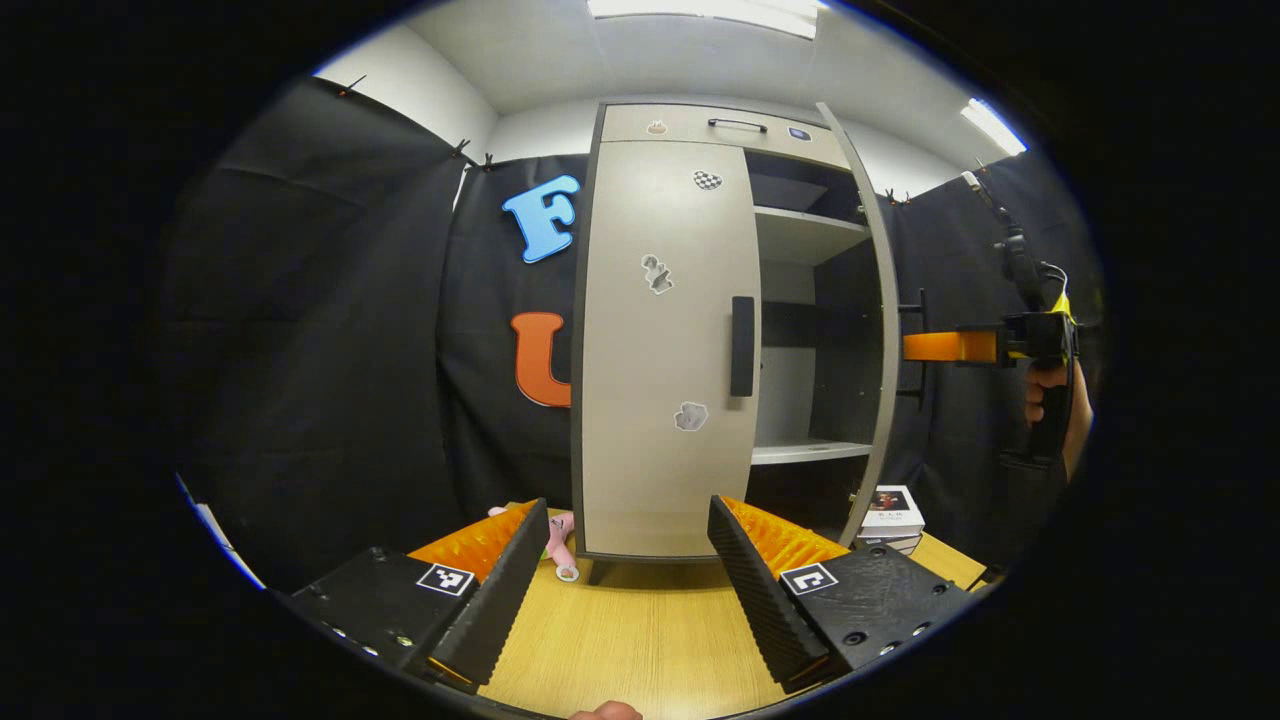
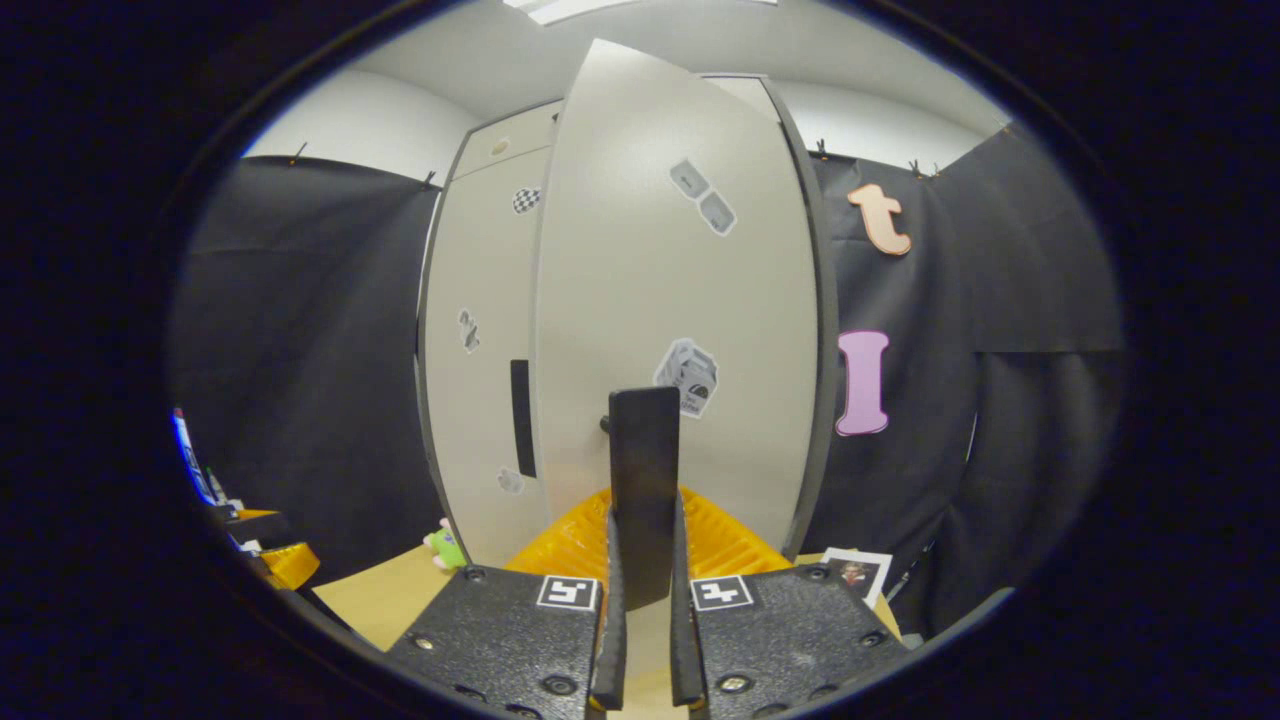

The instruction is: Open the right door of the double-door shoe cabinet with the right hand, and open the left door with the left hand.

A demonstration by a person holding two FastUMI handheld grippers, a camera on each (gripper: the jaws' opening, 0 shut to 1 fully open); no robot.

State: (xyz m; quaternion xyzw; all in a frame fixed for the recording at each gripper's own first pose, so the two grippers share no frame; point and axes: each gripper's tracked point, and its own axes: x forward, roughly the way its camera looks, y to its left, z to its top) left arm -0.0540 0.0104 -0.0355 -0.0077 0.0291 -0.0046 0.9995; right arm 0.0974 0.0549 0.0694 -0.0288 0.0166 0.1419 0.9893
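Right gripper, level, clamps the right door's handle; left gripper gapes wide before the closed left door.

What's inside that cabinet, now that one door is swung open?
Behind the open right door, the cabinet shows two pale shelves, both bare, against a dark back wall. The closed left door covers the other half, so nothing there can be told.

Free room: bare tabletop before the closed left door. Obstacles: pink toy at the cabinet's left foot; stacked books beyond the swung-out right door; booth wall alongside.
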